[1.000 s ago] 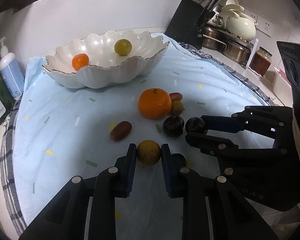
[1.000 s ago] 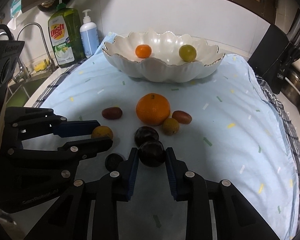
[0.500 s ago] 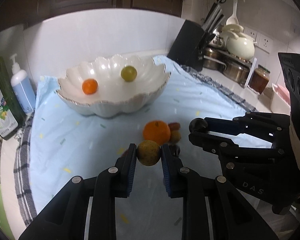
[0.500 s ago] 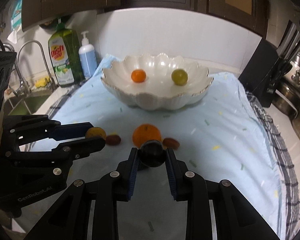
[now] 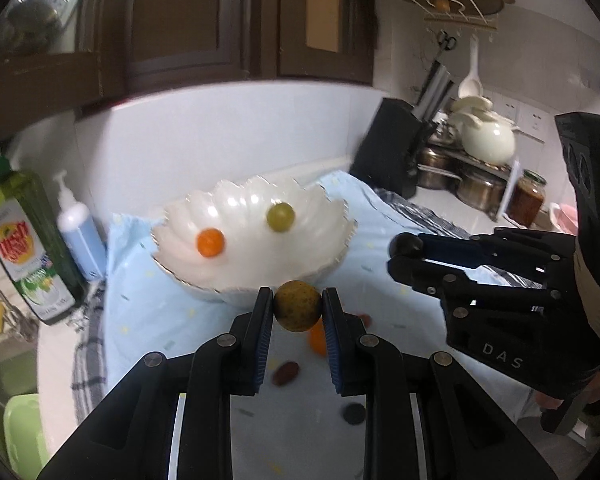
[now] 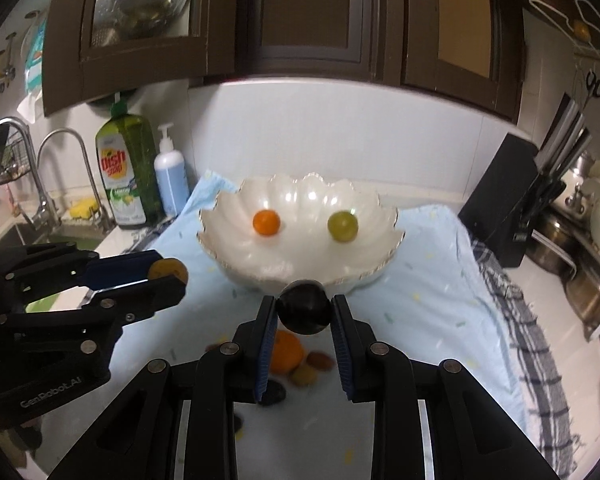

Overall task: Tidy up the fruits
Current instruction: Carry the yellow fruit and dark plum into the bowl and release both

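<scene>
My left gripper (image 5: pixel 298 312) is shut on a yellow-brown round fruit (image 5: pixel 298 306), held high above the blue cloth, just before the white scalloped bowl (image 5: pixel 332 216). My right gripper (image 6: pixel 304 312) is shut on a dark plum (image 6: pixel 304 308), also raised in front of the bowl (image 6: pixel 384 216). The bowl holds a small orange fruit (image 6: pixel 266 222) and a green fruit (image 6: pixel 342 226). Below on the cloth lie a large orange (image 6: pixel 286 356), a red fruit (image 6: pixel 320 360), a yellowish fruit (image 6: pixel 305 375) and a dark one (image 6: pixel 272 394).
A dish soap bottle (image 6: pixel 124 172) and a blue pump bottle (image 6: pixel 171 178) stand left of the bowl by the sink. A black knife block (image 6: pixel 504 200), pots and a white teapot (image 5: pixel 486 138) stand on the right. Dark cabinets hang overhead.
Both grippers have risen well above the cloth with their fruits and come closer to the bowl; the loose fruits now lie far below.
</scene>
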`<state>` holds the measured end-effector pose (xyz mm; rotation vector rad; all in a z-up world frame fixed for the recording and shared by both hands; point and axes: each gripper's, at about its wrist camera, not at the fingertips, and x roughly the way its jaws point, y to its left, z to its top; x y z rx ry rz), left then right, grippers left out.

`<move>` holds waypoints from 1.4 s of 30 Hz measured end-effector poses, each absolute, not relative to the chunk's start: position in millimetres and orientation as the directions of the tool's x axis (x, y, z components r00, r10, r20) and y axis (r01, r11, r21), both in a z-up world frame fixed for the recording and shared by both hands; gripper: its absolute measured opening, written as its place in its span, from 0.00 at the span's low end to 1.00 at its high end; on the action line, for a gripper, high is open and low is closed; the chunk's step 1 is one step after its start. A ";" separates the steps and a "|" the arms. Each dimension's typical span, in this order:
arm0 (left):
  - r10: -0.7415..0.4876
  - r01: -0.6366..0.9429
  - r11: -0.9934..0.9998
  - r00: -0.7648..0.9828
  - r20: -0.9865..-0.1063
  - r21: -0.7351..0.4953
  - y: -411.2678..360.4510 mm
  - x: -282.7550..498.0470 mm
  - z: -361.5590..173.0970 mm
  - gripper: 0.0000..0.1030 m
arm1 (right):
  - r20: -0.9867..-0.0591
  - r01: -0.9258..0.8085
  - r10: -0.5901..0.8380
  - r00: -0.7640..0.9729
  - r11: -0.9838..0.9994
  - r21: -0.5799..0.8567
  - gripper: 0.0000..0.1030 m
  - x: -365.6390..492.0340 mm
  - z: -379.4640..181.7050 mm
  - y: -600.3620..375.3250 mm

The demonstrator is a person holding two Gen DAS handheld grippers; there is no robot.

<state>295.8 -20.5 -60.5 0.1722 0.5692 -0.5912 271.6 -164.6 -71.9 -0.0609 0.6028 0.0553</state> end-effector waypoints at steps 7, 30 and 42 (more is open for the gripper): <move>-0.426 0.506 0.862 0.738 -0.523 0.011 -12.3 311.3 -43.1 0.24 | -0.528 -0.068 0.023 0.849 0.996 -0.064 0.28 287.7 -50.0 -168.6; -0.329 0.408 0.913 0.749 -0.574 0.009 -31.8 414.0 -37.1 0.24 | -0.609 -0.086 0.062 0.791 0.996 -0.010 0.28 406.7 -49.3 -191.6; -0.313 0.420 0.907 0.639 -0.702 -0.022 -49.1 468.4 -79.6 0.24 | -0.725 -0.107 0.044 0.687 0.993 -0.042 0.28 462.6 -89.9 -196.3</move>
